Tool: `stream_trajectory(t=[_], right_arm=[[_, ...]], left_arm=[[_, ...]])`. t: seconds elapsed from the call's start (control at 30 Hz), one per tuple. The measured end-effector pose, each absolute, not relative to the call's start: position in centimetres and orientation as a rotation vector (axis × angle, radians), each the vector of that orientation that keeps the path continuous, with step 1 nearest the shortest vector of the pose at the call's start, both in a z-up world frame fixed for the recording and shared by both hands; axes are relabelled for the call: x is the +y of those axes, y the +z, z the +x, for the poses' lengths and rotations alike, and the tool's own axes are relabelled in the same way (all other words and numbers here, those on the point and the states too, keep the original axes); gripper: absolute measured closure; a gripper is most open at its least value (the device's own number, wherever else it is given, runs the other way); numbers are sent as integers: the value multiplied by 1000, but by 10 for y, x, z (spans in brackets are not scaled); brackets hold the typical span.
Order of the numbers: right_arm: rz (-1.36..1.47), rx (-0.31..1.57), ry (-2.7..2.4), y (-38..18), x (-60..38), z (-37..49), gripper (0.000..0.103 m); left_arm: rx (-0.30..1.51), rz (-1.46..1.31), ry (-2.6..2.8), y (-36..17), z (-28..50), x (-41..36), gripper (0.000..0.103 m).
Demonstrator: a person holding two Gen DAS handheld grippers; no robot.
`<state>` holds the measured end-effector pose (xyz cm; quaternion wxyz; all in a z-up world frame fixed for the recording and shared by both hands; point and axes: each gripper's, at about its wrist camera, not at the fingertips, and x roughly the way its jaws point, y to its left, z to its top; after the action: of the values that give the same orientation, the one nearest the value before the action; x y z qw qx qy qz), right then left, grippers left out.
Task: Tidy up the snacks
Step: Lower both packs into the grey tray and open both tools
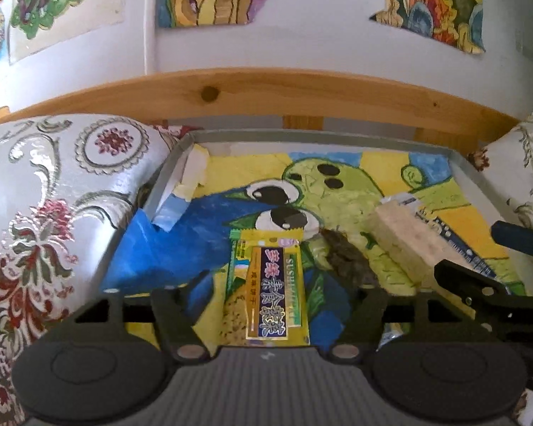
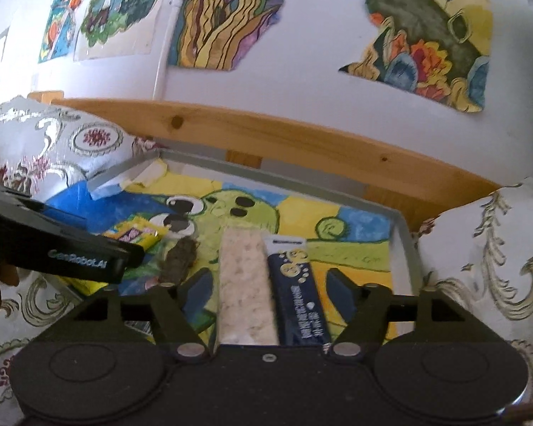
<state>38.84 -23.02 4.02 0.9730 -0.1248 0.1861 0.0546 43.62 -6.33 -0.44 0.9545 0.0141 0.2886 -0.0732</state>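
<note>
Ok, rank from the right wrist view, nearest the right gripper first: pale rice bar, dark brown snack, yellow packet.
1. Pale rice bar: between the right gripper fingers.
2. Dark brown snack: just left, ahead.
3. Yellow packet: farthest left, partly behind the left gripper.

A yellow snack packet (image 1: 266, 284) carries the vertical word "SUSHI", apparently followed by more letters, beside large Chinese characters too blurred to read. The left gripper's black body (image 2: 78, 254) reads "GenRobot.AI" in grey.
</note>
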Motion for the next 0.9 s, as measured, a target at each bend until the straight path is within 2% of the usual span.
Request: stream_trajectory(t=[0.2,0.3,0.4,0.9], right_arm=[[-238,332,89,60,-236,370,11],[-224,306,88,70,-238,359,4],[-209,281,87,80,-239,348,1],[-207,193,82,125,-237,282,1]], left_arm=[[527,16,-131,14,415,-57,5],[502,-13,-122,23,404,-52,1],[488,-49,-113,32,395,-46,1],[396,-73,-86,67,326,-33,0]])
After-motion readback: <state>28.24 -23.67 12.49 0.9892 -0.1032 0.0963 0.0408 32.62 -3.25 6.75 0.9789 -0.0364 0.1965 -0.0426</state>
